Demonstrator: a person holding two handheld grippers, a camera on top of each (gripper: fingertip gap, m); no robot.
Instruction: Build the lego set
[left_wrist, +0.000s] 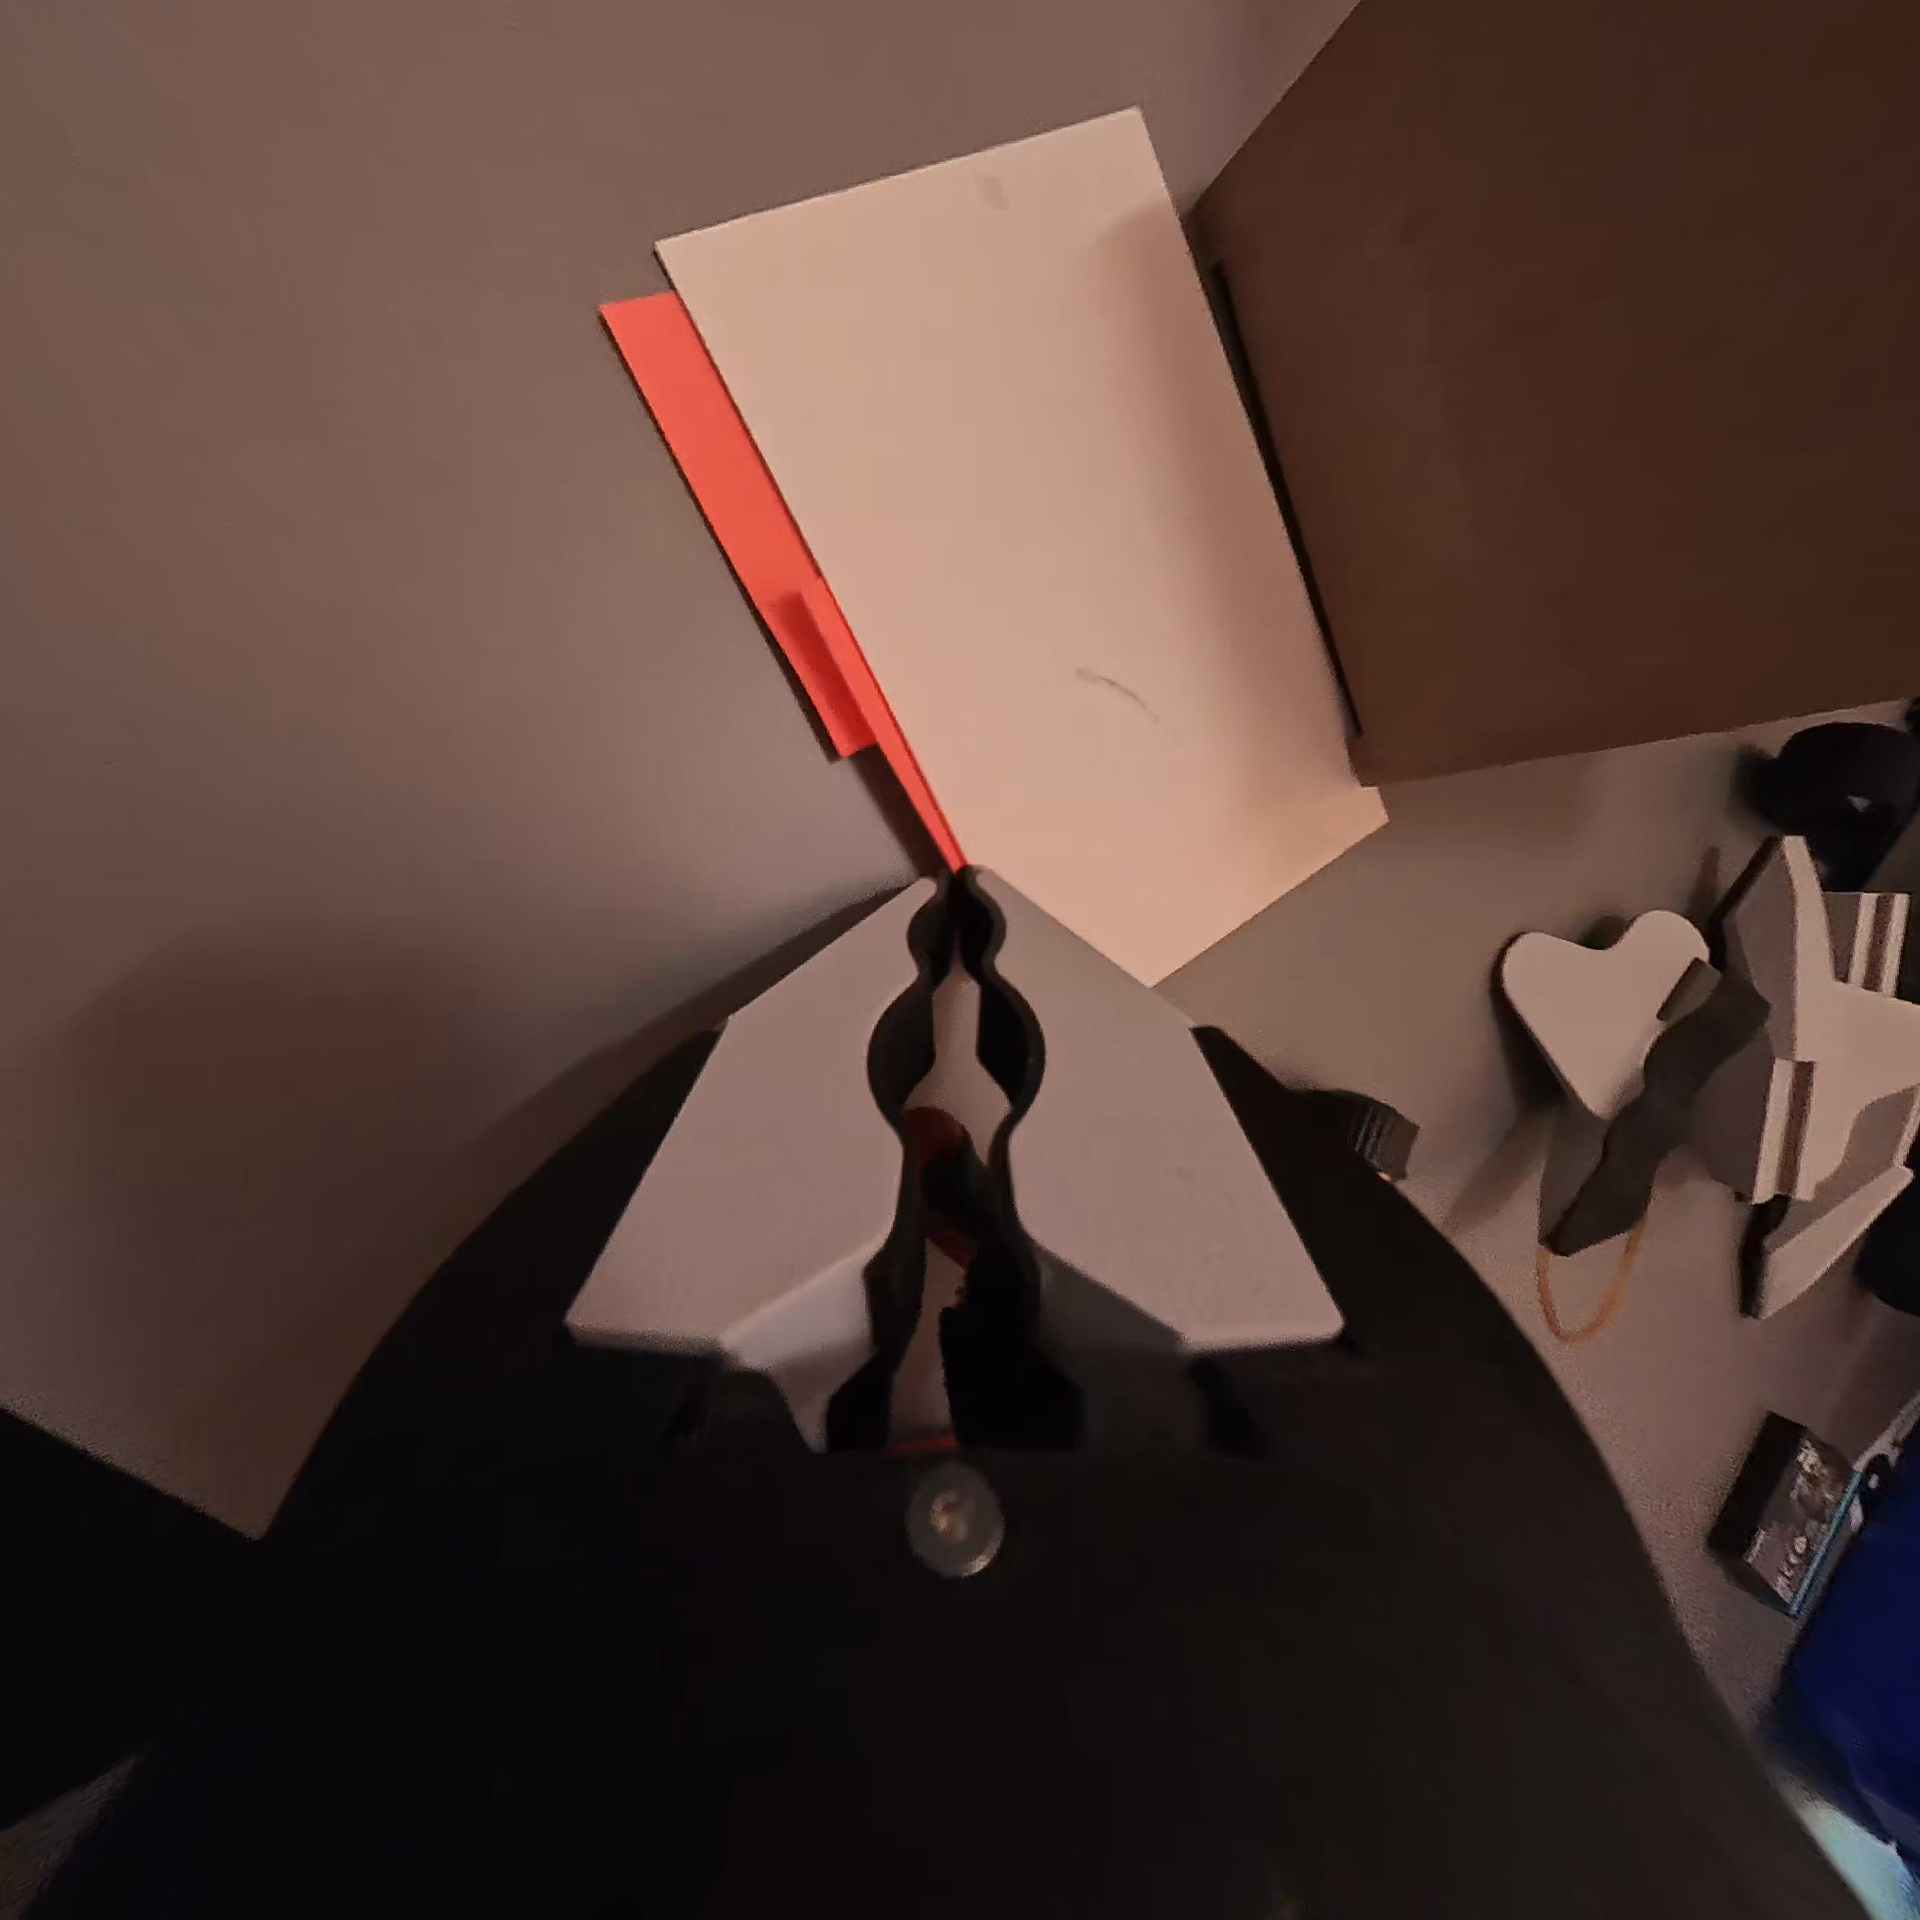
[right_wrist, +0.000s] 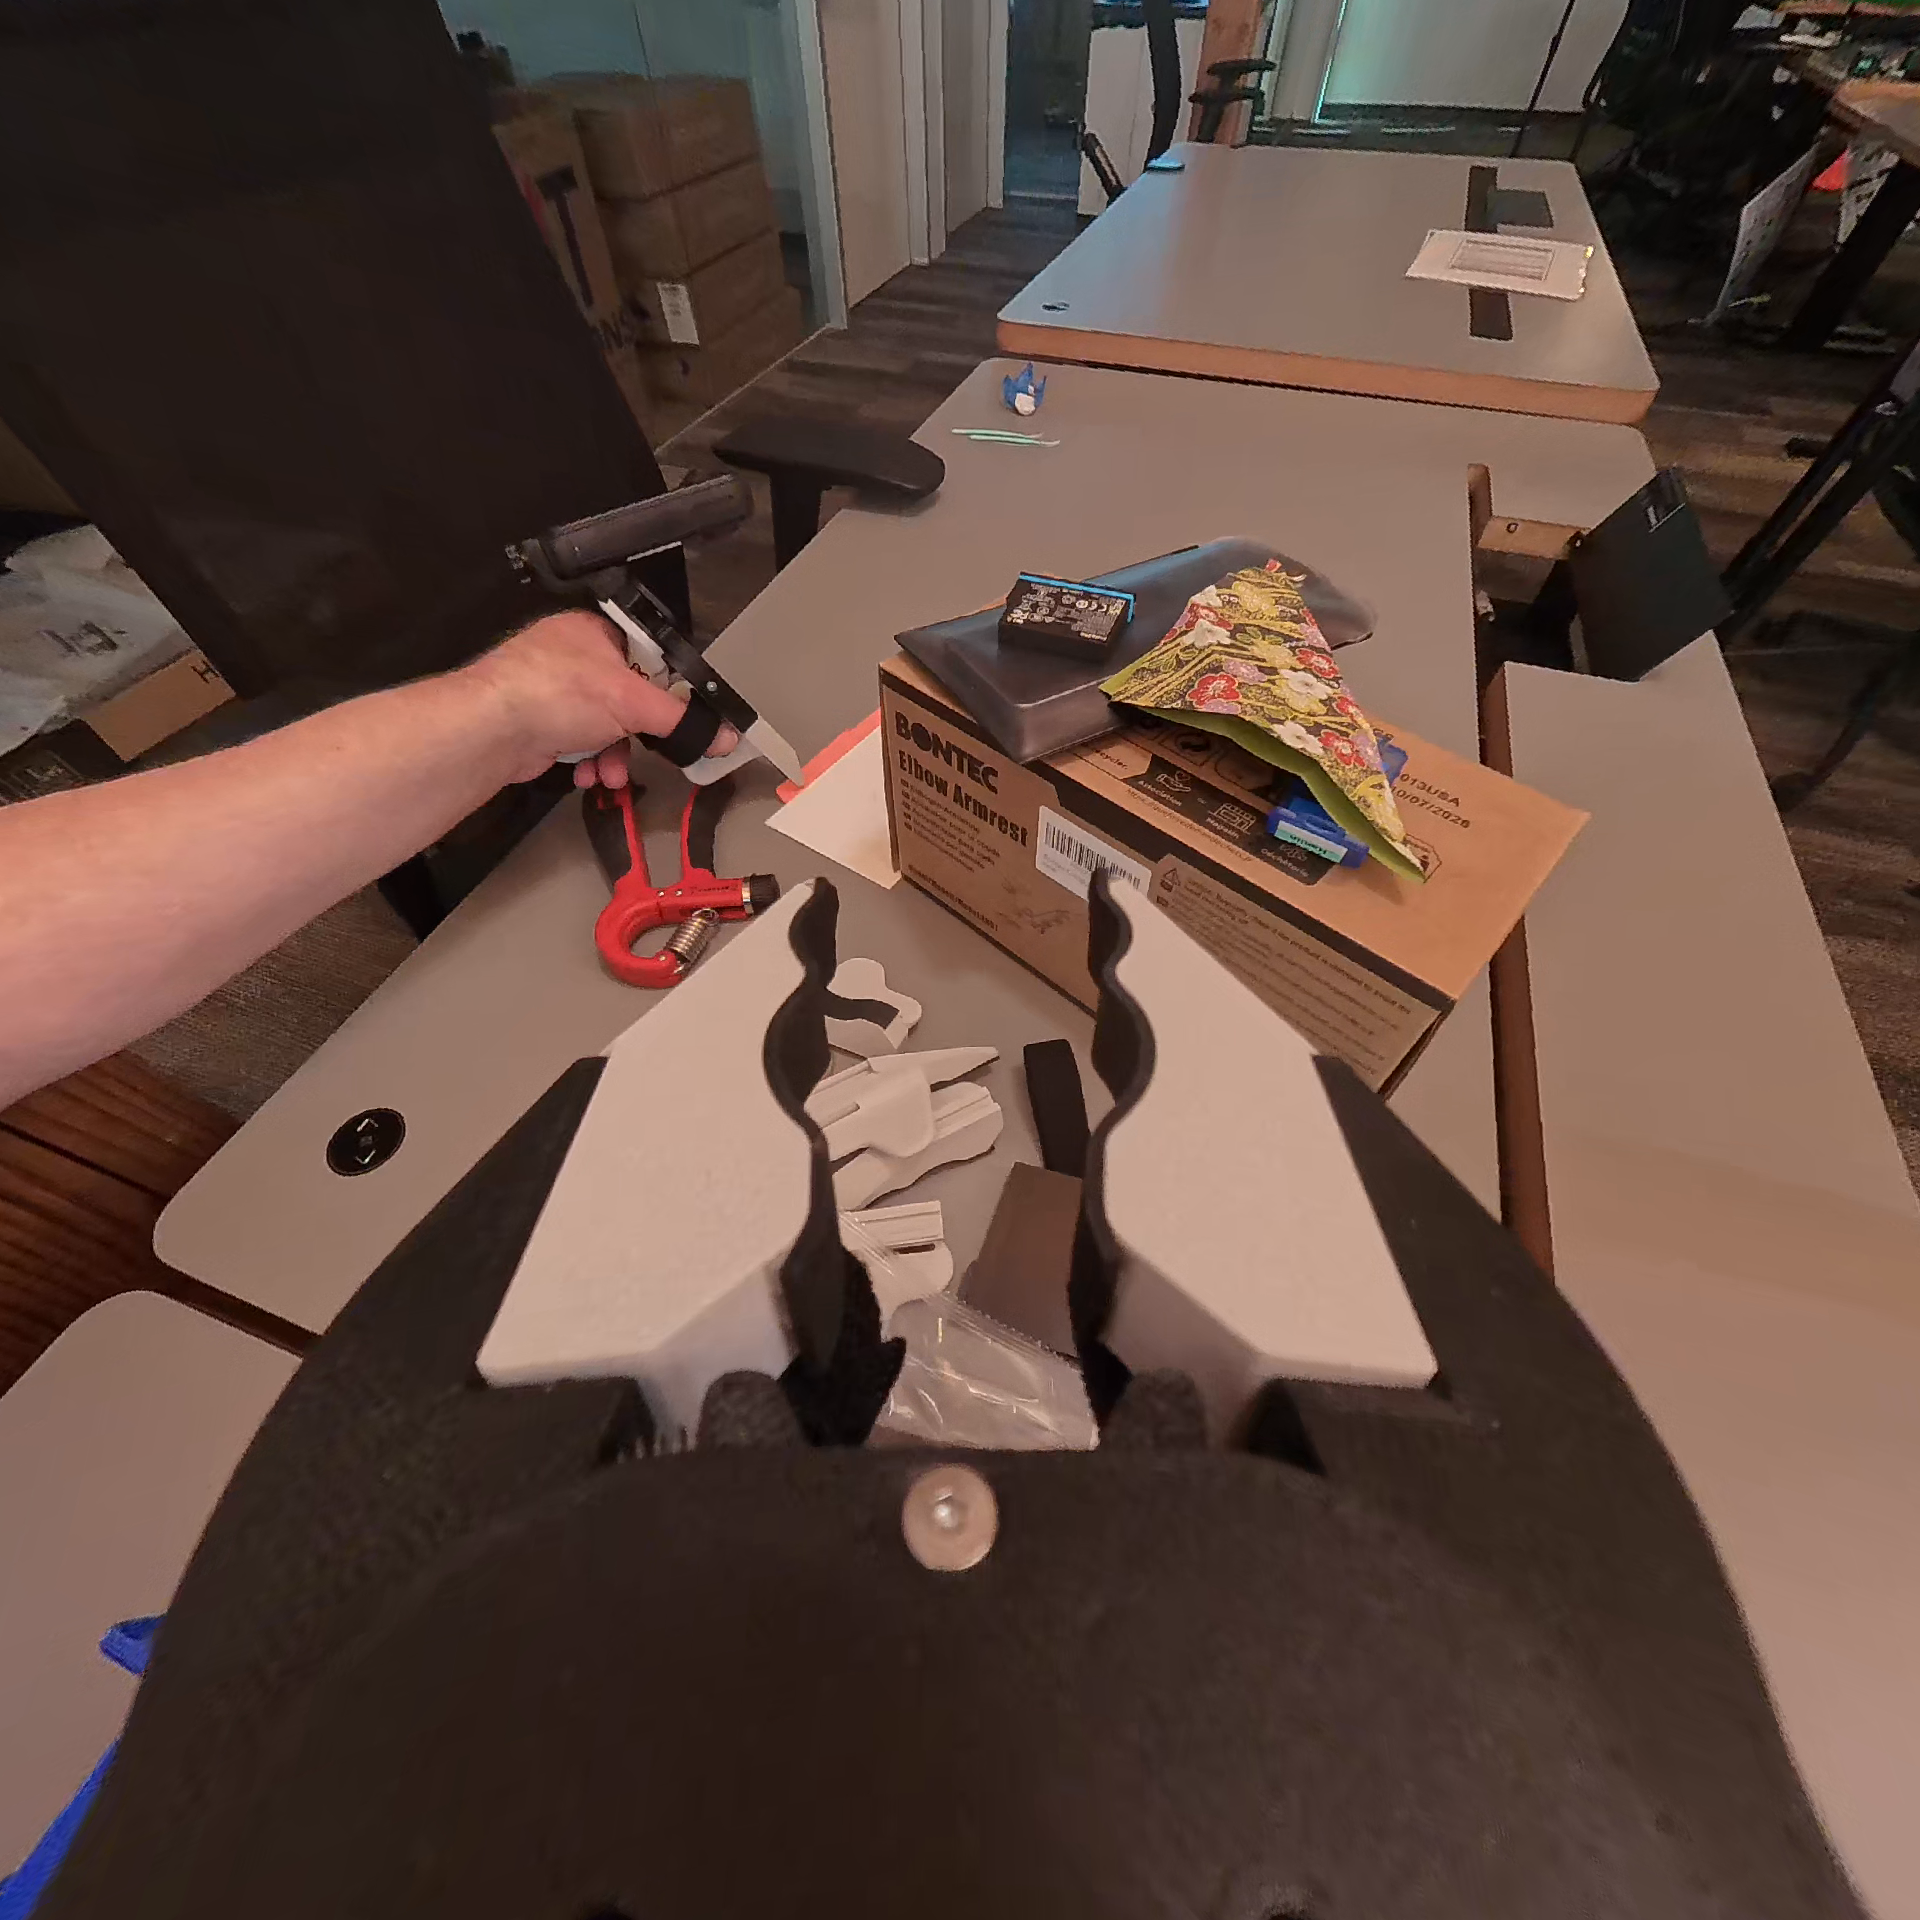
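Observation:
No lego bricks show in either view. My left gripper (left_wrist: 956, 883) is shut, its tips pinched on the corner of a red sheet (left_wrist: 707, 447) that lies partly under a white sheet (left_wrist: 997, 520) on the grey desk. The right wrist view shows this gripper (right_wrist: 792, 771), held by a person's hand (right_wrist: 561, 696), tip down at the red sheet (right_wrist: 836, 746) beside a cardboard box (right_wrist: 1195, 914). My right gripper (right_wrist: 961, 894) is open and empty. It hovers above loose white printed parts (right_wrist: 904, 1101), a black strip (right_wrist: 1055, 1101) and a clear plastic bag (right_wrist: 977, 1361).
A red hand-grip tool (right_wrist: 665, 904) lies under the left gripper. The box carries a black pouch (right_wrist: 1039, 665), a battery (right_wrist: 1065, 613) and a floral cloth (right_wrist: 1268, 675). Grey printed parts (left_wrist: 1662, 1039) and a rubber band (left_wrist: 1590, 1299) lie right of the sheets. A chair armrest (right_wrist: 831, 462) stands behind. The grippers' ends are close to 40 cm from one another.

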